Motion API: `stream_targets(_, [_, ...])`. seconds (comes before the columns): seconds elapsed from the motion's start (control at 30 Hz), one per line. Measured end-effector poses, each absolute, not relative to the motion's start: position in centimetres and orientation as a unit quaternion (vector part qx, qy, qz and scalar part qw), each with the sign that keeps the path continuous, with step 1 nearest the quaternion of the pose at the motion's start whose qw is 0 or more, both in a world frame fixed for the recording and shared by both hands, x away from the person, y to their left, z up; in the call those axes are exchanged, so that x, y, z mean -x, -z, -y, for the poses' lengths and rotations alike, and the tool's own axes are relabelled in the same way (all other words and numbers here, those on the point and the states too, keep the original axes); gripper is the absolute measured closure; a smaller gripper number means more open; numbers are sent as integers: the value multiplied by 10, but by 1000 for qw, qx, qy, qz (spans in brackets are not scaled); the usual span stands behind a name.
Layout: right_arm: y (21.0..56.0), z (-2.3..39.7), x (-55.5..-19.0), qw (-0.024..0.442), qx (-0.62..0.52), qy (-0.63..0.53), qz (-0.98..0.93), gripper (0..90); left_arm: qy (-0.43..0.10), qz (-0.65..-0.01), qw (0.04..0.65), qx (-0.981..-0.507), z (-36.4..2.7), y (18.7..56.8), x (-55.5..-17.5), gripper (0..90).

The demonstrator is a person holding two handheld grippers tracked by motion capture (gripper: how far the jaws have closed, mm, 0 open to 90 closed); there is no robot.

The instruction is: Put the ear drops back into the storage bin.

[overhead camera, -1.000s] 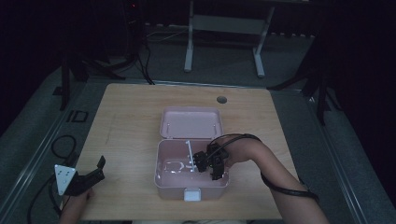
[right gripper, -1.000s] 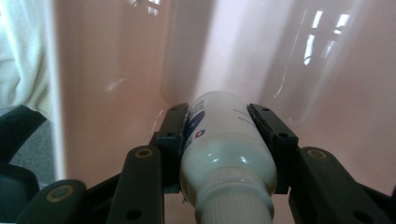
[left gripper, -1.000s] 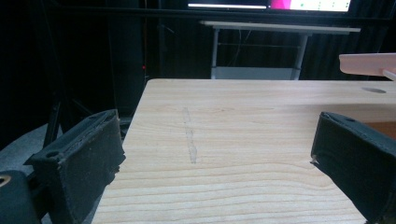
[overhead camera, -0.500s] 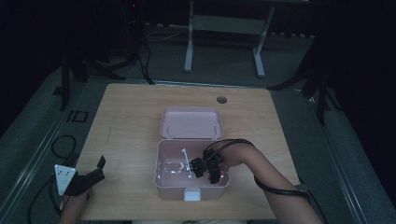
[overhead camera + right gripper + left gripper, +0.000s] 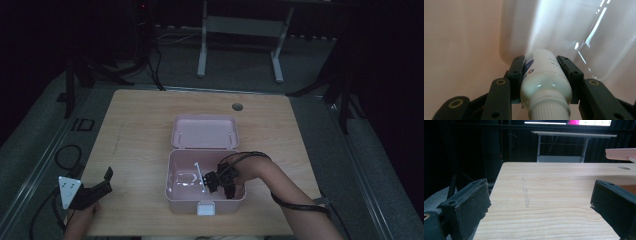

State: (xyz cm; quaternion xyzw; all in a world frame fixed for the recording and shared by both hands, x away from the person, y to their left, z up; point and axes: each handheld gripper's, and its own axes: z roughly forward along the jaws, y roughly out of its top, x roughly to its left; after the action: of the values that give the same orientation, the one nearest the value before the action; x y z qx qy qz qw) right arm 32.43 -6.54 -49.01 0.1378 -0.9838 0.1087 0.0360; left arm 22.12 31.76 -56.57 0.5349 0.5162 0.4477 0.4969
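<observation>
**Your right tongs hold a white bottle inside the pink box**

Your right tongs (image 5: 216, 183) are down inside the lower half of the open pink box (image 5: 176, 192), which sits near the front edge of the table (image 5: 135, 130). In the right gripper view the tongs (image 5: 541, 65) pinch a small white bottle (image 5: 544, 82) between their two black jaws, one pad pressed against each side of its body. The bottle's ribbed white cap points back toward the camera, and its far end points toward the box's pale pink inner wall. Some blue print shows on its label, too small to read. A clear plastic piece (image 5: 599, 42) lies just beyond the bottle, to the right in that view.

The box's lid (image 5: 205, 132) lies open flat behind the lower half.

Your left tongs (image 5: 102, 186) rest at the front left corner of the table, well apart from the box. In the left gripper view their jaws are spread wide with nothing between them but bare wood.
</observation>
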Motion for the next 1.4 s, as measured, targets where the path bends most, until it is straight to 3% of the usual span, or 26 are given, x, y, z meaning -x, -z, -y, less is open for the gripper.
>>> stream_targets(0.53, [489,65,-324,37,-136,-108,984,555,-447,-516,496,-536,-318,566,-221,24])
stream_targets(0.83, [461,69,-323,27,-126,-72,989,509,-447,-517,495,-537,-318,566,-221,24])
stream_targets(1.0, [445,72,-325,14,-116,-65,991,445,-446,-517,495,-537,-318,565,-222,24])
stream_targets(1.4, [402,89,-328,3,-90,7,996,177,-447,-518,494,-537,-318,565,-222,24])
